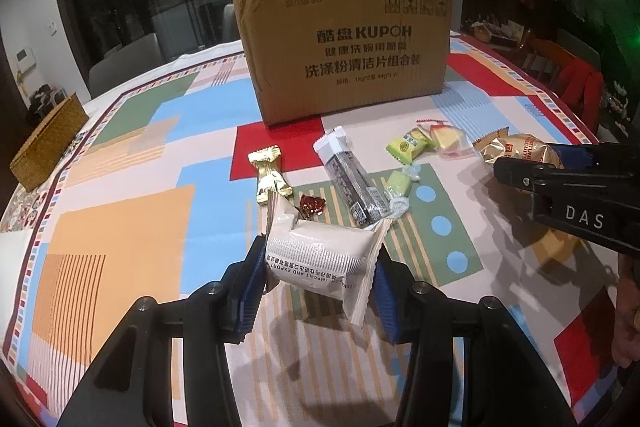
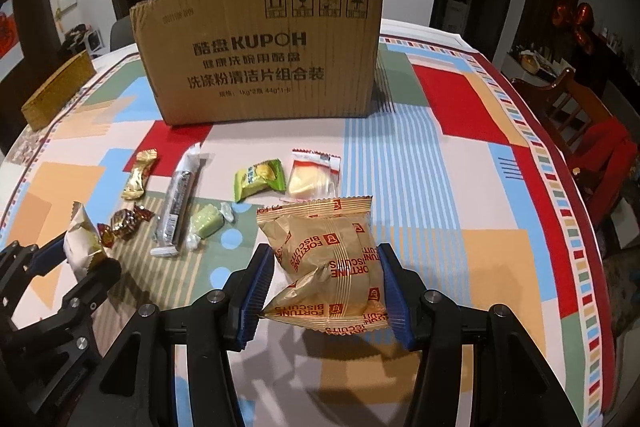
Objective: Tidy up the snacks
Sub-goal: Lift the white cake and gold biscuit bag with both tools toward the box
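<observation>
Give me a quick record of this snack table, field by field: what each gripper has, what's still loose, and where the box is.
left gripper: shut on white snack packet
right gripper: shut on gold Fortune Biscuits packet
cardboard box: upright at the far side of the patterned tablecloth, inside not visible
loose snacks: gold candy, red-brown candies, dark long bar, pale green candy, green packet, clear yellow packet
woven box: far left edge
</observation>
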Available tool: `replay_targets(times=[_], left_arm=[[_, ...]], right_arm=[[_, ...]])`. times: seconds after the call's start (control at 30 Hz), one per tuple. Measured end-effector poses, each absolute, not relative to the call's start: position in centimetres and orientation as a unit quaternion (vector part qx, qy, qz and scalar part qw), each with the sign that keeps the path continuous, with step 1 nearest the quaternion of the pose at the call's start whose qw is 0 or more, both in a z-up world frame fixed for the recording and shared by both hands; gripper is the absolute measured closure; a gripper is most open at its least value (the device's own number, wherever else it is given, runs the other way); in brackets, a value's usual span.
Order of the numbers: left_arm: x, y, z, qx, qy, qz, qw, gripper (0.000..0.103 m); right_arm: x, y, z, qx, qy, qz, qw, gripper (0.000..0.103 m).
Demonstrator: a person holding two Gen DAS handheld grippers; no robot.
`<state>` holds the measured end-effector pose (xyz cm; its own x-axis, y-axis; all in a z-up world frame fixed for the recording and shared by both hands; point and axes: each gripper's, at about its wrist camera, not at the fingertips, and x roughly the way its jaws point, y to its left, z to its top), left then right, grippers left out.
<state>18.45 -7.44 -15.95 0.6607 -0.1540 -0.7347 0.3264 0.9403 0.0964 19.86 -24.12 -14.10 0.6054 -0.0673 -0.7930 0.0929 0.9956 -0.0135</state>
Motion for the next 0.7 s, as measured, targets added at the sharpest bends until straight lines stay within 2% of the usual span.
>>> replay_targets(times=[0.7], left_arm=[[19.3, -6.8, -12.5, 0.092, 0.367, -0.111, 0.919, 0.055]], right_arm=[[19.8, -23.5, -9.7, 0.012, 0.399, -0.036, 0.916, 0.05]])
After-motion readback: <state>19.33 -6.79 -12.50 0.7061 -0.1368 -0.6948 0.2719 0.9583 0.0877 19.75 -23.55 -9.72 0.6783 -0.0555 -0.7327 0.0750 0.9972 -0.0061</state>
